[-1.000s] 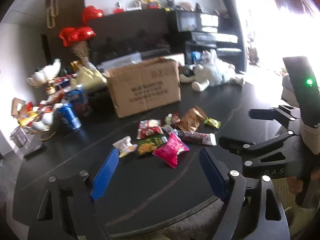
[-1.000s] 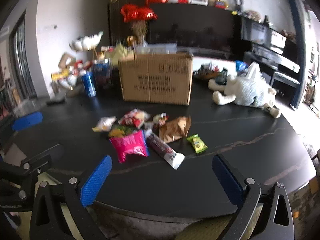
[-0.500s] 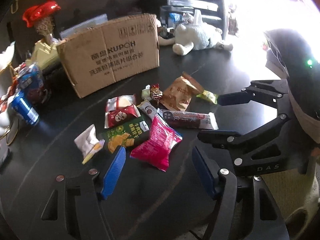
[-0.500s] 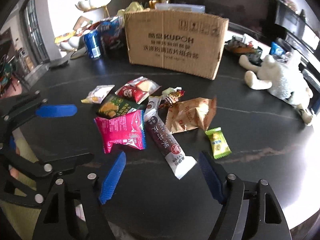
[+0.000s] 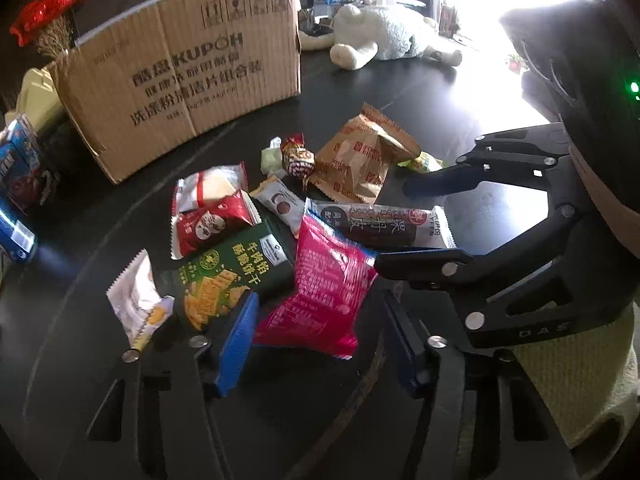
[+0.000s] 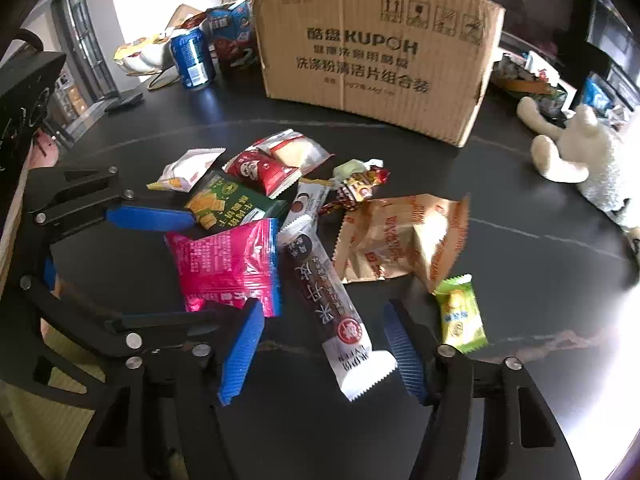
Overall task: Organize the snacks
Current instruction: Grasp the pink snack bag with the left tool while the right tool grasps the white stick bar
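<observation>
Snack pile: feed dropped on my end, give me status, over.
Left gripper and right gripper open, jaws just closing, nothing gripped. Left straddles pink packet; right straddles long brown bar. Cardboard box behind pile. Nothing blocking.

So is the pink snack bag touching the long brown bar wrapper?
Touching. The right wrist view shows the pink snack bag's blue-edged side overlapping the long brown bar wrapper, no gap between them.

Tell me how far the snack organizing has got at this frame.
Done: nothing visible; the snacks, including the green cracker pack and brown bag, lie loose in front of the cardboard box. In hand: nothing; the left gripper, jaws closing, frames the pink packet, and the right gripper, also closing, frames the long dark bar. Left: everything.
</observation>
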`<action>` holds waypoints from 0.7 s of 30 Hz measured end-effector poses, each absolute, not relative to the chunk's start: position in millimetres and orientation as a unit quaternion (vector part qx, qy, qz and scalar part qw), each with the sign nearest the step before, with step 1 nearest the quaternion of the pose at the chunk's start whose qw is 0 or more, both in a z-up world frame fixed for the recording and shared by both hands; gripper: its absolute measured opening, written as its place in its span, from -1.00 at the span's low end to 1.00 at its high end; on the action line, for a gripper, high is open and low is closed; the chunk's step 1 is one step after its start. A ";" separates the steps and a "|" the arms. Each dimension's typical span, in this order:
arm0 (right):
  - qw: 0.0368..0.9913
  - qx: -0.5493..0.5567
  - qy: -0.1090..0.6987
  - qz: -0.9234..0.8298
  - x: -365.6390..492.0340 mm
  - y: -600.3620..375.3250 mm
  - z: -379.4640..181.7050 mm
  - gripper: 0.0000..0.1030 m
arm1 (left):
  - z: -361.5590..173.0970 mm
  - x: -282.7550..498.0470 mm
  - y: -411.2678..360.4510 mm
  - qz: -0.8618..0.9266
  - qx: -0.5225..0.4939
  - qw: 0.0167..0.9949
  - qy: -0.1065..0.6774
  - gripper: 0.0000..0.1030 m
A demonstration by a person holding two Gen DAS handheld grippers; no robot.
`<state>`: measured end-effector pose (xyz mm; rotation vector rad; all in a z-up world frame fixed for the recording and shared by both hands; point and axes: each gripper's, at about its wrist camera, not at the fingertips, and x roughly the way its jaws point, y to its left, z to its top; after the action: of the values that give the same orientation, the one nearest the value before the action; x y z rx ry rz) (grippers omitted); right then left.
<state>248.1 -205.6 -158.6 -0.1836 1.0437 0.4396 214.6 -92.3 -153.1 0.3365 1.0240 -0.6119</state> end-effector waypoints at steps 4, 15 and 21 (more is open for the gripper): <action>0.836 -0.079 0.500 0.213 255.4 -204.1 -165.6 0.14 | -159.9 218.1 -91.0 -0.294 0.143 0.804 0.496 -0.06; 0.836 -0.063 0.505 0.203 256.0 -208.4 -168.9 -0.43 | -161.9 217.5 -87.1 -0.289 0.090 0.814 0.496 -0.25; 0.841 -0.037 0.501 0.200 245.9 -208.1 -163.3 -0.57 | -148.1 201.3 -74.8 -0.269 0.067 0.834 0.476 -0.25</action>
<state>245.9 -208.1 -163.3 -0.0792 1.0596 0.4227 201.3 -74.8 -148.1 0.1426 1.0093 -0.5705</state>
